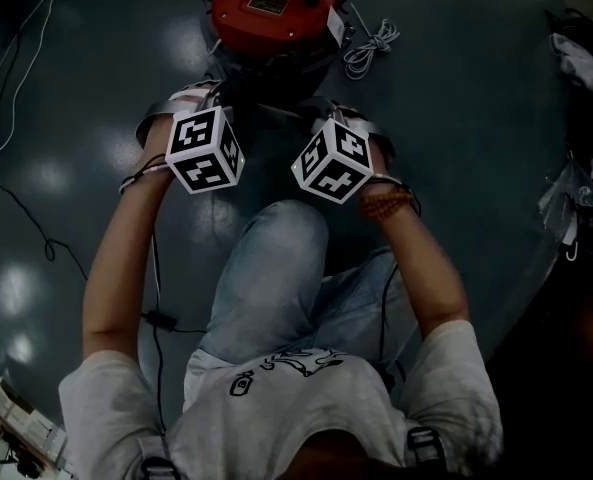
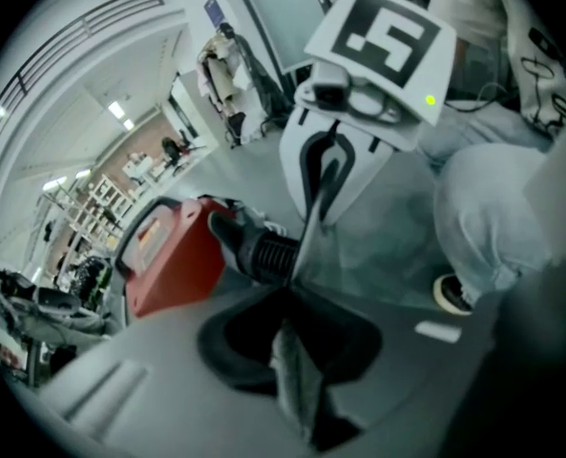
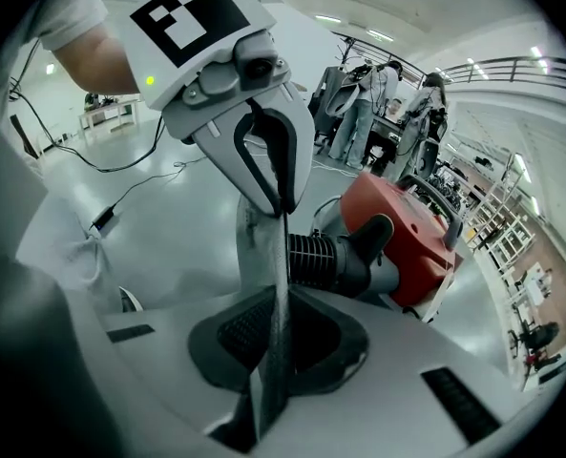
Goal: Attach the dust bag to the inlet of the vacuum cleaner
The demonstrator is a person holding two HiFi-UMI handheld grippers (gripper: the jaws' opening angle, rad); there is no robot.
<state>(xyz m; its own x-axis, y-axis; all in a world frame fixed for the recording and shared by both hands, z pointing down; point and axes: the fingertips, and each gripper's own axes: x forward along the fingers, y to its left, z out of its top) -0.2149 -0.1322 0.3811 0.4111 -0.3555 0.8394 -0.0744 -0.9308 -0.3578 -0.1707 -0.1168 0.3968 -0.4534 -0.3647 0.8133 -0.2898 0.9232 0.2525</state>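
The red vacuum cleaner (image 1: 273, 6) stands on the floor in front of the person. Its black ribbed inlet (image 3: 319, 256) sticks out toward both grippers. The grey fabric dust bag (image 3: 260, 241) hangs stretched between the two grippers, just in front of the inlet (image 2: 262, 252). My left gripper (image 3: 283, 203) is shut on the bag's edge. My right gripper (image 2: 318, 213) is shut on the opposite edge, and the bag (image 2: 383, 241) spreads below it. In the head view both marker cubes (image 1: 206, 148) sit side by side close behind the vacuum, and they hide the bag.
The person's leg in jeans (image 1: 276, 278) lies under the grippers, a shoe (image 2: 451, 294) beside the bag. A coiled white cable (image 1: 369, 48) lies right of the vacuum, and dark cables (image 1: 16, 198) run over the floor at left. People (image 3: 359, 103) stand far off.
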